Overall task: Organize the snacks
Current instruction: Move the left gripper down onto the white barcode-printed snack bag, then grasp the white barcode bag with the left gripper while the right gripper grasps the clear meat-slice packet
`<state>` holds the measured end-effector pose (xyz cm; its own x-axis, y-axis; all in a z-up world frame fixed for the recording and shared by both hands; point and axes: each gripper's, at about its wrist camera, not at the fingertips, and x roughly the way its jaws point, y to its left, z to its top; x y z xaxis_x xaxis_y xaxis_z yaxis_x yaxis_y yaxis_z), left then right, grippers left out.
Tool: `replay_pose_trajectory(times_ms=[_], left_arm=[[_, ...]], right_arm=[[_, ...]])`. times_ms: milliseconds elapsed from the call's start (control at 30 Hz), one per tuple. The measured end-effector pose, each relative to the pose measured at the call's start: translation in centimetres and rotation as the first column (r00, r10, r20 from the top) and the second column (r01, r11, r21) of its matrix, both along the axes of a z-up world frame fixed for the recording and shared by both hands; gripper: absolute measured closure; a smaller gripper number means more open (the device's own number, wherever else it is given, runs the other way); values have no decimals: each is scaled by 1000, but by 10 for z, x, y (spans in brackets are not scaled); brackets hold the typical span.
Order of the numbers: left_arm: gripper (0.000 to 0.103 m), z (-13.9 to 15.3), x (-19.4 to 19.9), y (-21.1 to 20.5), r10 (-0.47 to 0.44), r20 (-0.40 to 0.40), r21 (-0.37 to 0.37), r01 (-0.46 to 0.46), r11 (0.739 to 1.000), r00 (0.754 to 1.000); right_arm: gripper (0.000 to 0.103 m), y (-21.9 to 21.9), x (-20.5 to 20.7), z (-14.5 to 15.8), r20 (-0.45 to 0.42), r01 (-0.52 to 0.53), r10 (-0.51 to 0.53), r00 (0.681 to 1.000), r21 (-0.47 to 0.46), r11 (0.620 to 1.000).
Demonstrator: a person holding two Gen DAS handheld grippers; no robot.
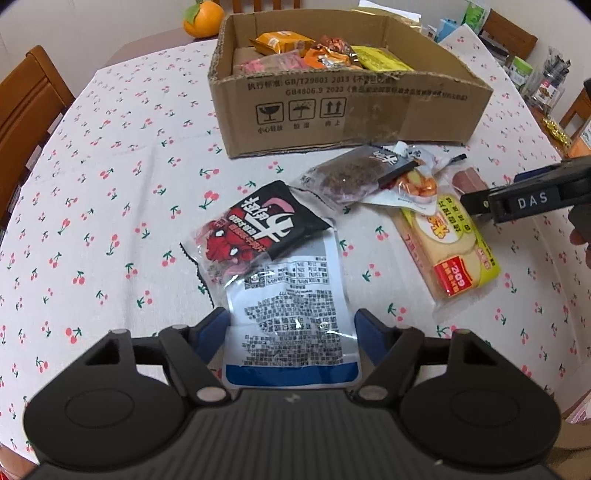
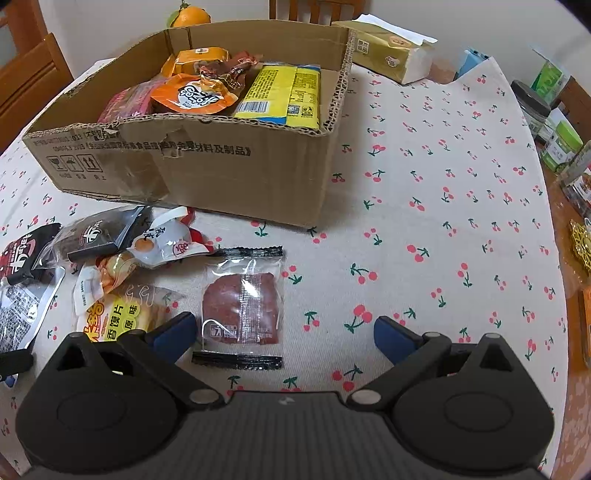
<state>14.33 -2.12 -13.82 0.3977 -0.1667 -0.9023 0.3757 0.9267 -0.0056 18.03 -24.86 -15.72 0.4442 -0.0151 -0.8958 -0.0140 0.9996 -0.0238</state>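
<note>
Cherry-print cloth across the bench [image 1: 110, 184], wooden chairs round the edge, an orange [image 1: 203, 18] at the far side.

Left wrist view first. Looking down at the left gripper [image 1: 291, 317], blue fingers [image 1: 218, 325] drawn in against both side edges of a white pouch [image 1: 291, 295], printed back facing up. Reads as a pinch, though contact at the left edge is hard to confirm through the fisheye. Pouch flat on the cloth, its far end tucked under a black-and-red packet [image 1: 258, 225]. Off to the right, a yellow biscuit pack [image 1: 454, 251] and a dark clear bag [image 1: 343, 177], overlapping in a loose heap. Behind them the cardboard box [image 1: 369, 110], open on top, already loaded with orange and yellow wrappers.

Over to the right wrist view. Right gripper [image 2: 284, 325] low over the cloth, fingers spread wide, gripping nothing. Clear sachet [image 2: 242, 310] with a red slab inside, lying just beside the left finger, apart from the right one. Same box further back, a tissue pack [image 2: 388, 51] beyond it.
</note>
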Motion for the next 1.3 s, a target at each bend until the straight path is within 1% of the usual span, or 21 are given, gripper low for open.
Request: replay_pose_trajectory(times_ms=[200,267,333,367,467,567,900,1000,1100,1133,1167,1267,1300], left_arm=[[29,2,-15,4,-48,-40,-4,48,999,998],[28,3,-21,6,-48,-47,11,48,999,998],[27,2,-24,6,-34,-42,31,35,999,999],[24,2,-25,6,-25,-41,37,26,999,999],[19,0,-23,4,23,-44,36,-22,999,999],[16,0,-22,1,46,-34,34,-45,998,998],[16,-2,-18,0,48,-11,23,-48,999,999],[17,-2,-17,0,37,-8,19,-37,999,999],[25,-1,-17,0,25,-5,16,-25,1000,1000],[31,0,-17,0,22,-3,15,-22,1000,1000],[32,1,-17,0,17,-4,14,-17,1000,1000],[33,2,-17,1,12,-9,16,-12,1000,1000],[34,2,-17,0,9,-9,18,-9,1000,1000]], right_arm=[[0,0,-1,0,8,-18,18,1000,0,1000],[0,-1,-1,0,11,-23,23,1000,1,1000],[0,0,-1,-1,14,-28,28,999,0,1000],[0,-1,-1,-1,16,-31,31,999,0,1000],[0,-1,-1,-1,19,-39,39,999,1,999],[0,0,0,-1,22,-49,49,999,1,999],[0,2,2,-2,37,-93,93,995,3,996],[0,3,2,-2,38,-98,98,994,4,995],[0,4,0,-2,41,-104,104,994,5,995],[1,4,-1,-1,44,-105,105,994,5,994],[2,5,-2,-1,46,-108,107,993,5,994],[7,7,-4,1,52,-117,117,992,6,993],[10,8,-4,2,53,-122,121,991,5,993]])
